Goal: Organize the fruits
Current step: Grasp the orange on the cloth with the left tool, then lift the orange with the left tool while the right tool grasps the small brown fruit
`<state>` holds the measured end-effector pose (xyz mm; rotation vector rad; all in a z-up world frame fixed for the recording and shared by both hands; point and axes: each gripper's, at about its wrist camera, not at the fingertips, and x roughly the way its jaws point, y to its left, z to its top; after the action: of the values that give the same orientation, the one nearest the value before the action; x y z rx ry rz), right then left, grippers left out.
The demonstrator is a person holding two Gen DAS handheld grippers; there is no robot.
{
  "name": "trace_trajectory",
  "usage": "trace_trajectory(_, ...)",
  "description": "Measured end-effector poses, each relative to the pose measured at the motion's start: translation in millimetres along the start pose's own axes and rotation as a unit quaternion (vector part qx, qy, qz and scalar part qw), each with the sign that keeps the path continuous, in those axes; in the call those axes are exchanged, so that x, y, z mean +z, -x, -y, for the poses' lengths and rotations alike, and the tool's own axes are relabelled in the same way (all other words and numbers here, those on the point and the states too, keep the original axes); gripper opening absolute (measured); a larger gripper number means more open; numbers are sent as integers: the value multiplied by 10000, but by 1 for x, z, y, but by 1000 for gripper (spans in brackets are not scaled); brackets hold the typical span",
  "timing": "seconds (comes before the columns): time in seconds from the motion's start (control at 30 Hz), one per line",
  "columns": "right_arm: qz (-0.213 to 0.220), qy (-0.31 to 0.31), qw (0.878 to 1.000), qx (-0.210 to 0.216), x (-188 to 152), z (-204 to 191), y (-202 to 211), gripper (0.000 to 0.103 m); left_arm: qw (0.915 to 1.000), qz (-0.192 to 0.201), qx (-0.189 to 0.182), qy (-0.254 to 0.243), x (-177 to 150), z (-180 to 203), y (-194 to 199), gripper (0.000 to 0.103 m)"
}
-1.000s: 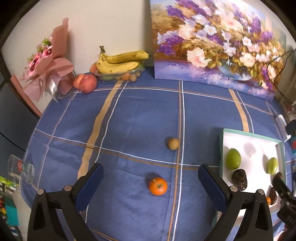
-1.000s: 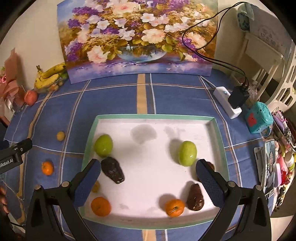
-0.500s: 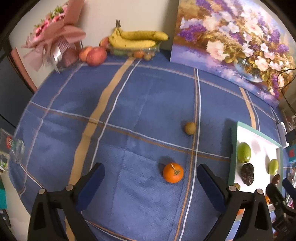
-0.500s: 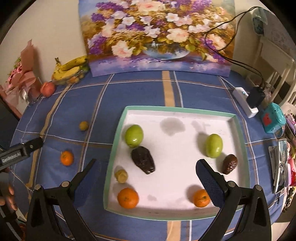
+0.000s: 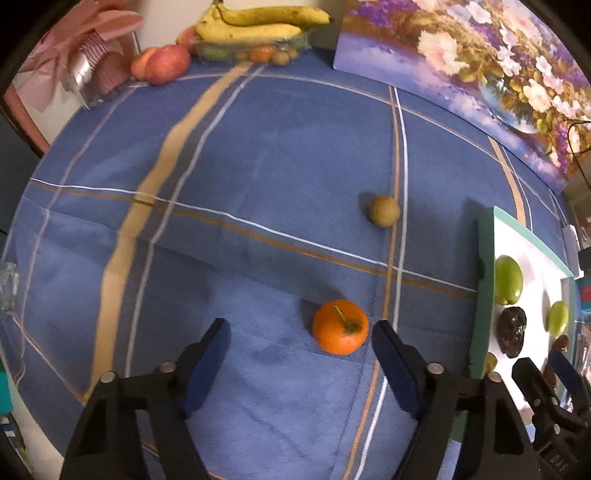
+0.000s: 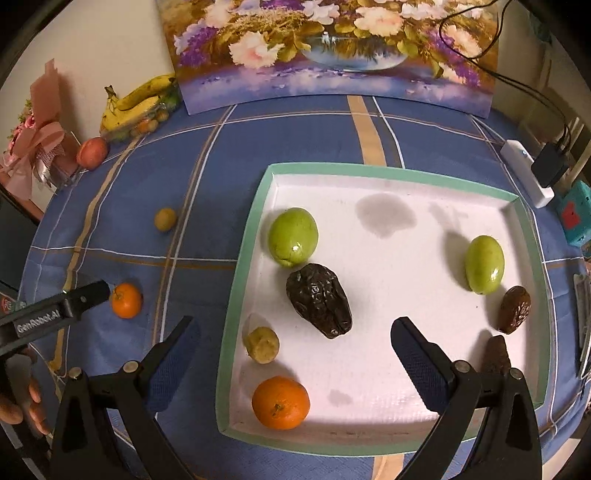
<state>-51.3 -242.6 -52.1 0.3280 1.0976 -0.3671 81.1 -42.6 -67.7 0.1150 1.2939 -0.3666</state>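
Note:
A loose orange lies on the blue checked cloth, between the fingertips of my open left gripper and nearer the right finger; it also shows in the right wrist view. A small yellow-brown fruit lies farther on. The white tray with a green rim holds two green fruits, dark dates, an orange and a small yellow fruit. My right gripper is open and empty above the tray's near half.
Bananas, small fruits and apples sit at the far wall beside a pink bouquet. A flower painting leans at the back. A power strip and teal box lie right of the tray.
My left gripper has moved forward and down toward the loose orange, which now lies between its fingertips. My right gripper has shifted right and closer over the tray.

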Motion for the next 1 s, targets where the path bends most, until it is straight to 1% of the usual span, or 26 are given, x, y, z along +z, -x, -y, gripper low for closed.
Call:
trace_trajectory(0.03,-5,-1,10000,-5,0,0,-1,102,10000,-23,-23,-14,0,1,-2,74)
trace_trajectory(0.07,-6,-3,10000,-10,1,1,0,102,10000,-45,-50,-27,0,3,-3,68)
trace_trajectory(0.1,1,-4,10000,-12,1,2,0,102,9999,-77,-101,-40,0,5,-5,65)
trace_trajectory(0.17,12,-5,10000,-3,2,2,1,102,9998,-116,-174,-54,-1,7,-7,56)
trace_trajectory(0.23,23,10,10000,-12,2,3,2,102,9997,-125,-207,-87,0,9,-7,51)
trace_trajectory(0.4,60,18,10000,-32,3,4,5,102,9994,-148,-265,-152,1,15,-9,48)
trace_trajectory(0.47,75,30,10000,-46,4,4,6,102,9993,-195,-291,-163,4,15,-12,36)
trace_trajectory(0.5,87,40,9999,-53,4,3,7,102,9991,-205,-349,-150,5,16,-12,36)
trace_trajectory(0.57,113,64,9999,-67,4,2,9,102,9992,-168,-345,-143,5,15,-9,35)
trace_trajectory(0.73,259,139,9996,16,8,-1,13,102,9988,137,-461,19,13,7,8,35)
trace_trajectory(0.8,346,213,9992,51,10,-5,15,102,9986,257,-452,82,20,2,12,35)
trace_trajectory(0.9,505,317,9982,74,15,-10,16,102,9984,471,-299,120,25,-3,23,35)
trace_trajectory(1.0,609,395,9973,89,19,-15,14,96,9973,607,-331,237,32,-13,28,35)
